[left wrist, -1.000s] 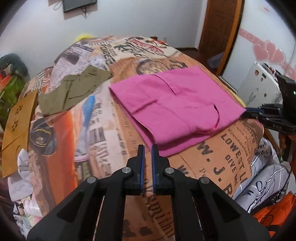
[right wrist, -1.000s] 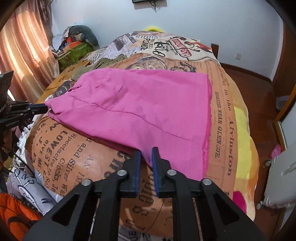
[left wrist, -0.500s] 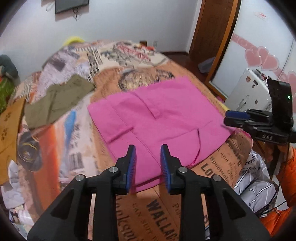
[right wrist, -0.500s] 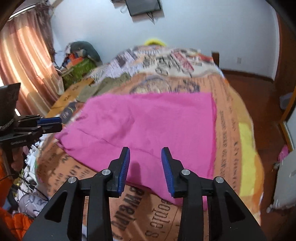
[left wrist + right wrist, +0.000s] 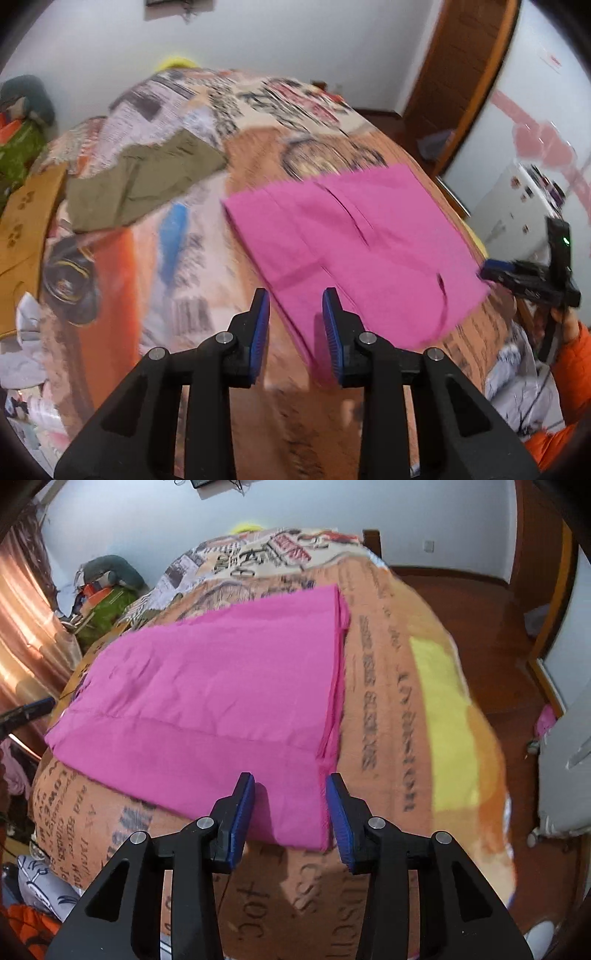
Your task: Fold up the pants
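While folded flat on the newspaper-print bedspread (image 5: 207, 258), pink pants (image 5: 354, 251) at centre of the left wrist view, a rough rectangle with a pocket slit on top. Left gripper (image 5: 295, 321) at 6 o'clock, jaws spread, nothing between them, the pants' near corner just beyond the blue pads (image 5: 258, 325). Right gripper (image 5: 290, 805) at 6 o'clock of its own view, jaws likewise spread and empty, framing the pants' near right corner without visible contact. Olive garment (image 5: 140, 184) at 10 o'clock from the pants, apart from them, lying loose on the bedspread. Cardboard sheet (image 5: 26, 218) at 9 o'clock on the bed's edge. Wooden door (image 5: 458, 74) at 1 o'clock; white appliance (image 5: 517, 206) at 3 o'clock. Pile of clothing (image 5: 107, 590) at 10 o'clock in the right wrist view, beside a curtain (image 5: 26, 627). Left view blurred.
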`<state>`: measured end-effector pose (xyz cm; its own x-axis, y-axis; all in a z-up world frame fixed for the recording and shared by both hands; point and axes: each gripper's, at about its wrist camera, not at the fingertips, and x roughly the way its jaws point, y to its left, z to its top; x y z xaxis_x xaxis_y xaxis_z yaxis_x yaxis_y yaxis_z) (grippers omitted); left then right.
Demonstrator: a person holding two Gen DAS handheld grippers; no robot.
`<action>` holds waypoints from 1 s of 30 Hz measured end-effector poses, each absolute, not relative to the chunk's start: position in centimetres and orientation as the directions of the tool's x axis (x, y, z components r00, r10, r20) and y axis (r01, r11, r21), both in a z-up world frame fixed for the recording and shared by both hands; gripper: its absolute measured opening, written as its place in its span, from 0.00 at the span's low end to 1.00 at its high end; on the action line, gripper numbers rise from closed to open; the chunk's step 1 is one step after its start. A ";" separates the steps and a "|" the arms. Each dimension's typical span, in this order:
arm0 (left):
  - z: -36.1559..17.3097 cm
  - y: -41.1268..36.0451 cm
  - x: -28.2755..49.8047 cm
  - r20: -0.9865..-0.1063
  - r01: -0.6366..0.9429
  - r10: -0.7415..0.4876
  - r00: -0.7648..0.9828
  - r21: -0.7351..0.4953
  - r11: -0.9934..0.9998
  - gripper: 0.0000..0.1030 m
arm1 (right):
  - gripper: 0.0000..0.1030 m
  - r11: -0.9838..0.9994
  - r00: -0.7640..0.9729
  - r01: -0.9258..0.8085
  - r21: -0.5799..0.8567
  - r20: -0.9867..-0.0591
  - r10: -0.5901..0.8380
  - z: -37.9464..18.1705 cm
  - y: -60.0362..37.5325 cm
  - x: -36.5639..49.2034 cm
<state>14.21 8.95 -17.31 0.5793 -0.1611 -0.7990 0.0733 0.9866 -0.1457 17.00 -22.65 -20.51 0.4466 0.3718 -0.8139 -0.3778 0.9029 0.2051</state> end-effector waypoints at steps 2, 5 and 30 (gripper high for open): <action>-16.5 9.8 15.2 -0.789 0.048 -0.137 0.599 -0.135 0.990 0.29 | 0.36 0.899 0.472 -0.385 0.207 -0.794 0.384 -19.4 -22.4 17.7; -15.8 10.7 17.4 -0.781 0.016 -0.110 0.614 -0.127 0.992 0.30 | 0.36 0.891 0.507 -0.403 0.208 -0.761 0.406 -17.9 -21.8 18.9; -24.2 12.4 26.3 -0.846 -0.063 -0.224 0.484 -0.289 0.955 0.54 | 0.40 0.907 0.499 -0.390 0.157 -0.792 0.352 -23.1 -19.5 34.5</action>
<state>26.30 12.38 -24.20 0.4842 -0.2242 -0.8458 -0.0630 0.9552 -0.2893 34.53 -19.52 -23.12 0.4991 0.3517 -0.7919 -0.3903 0.9072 0.1569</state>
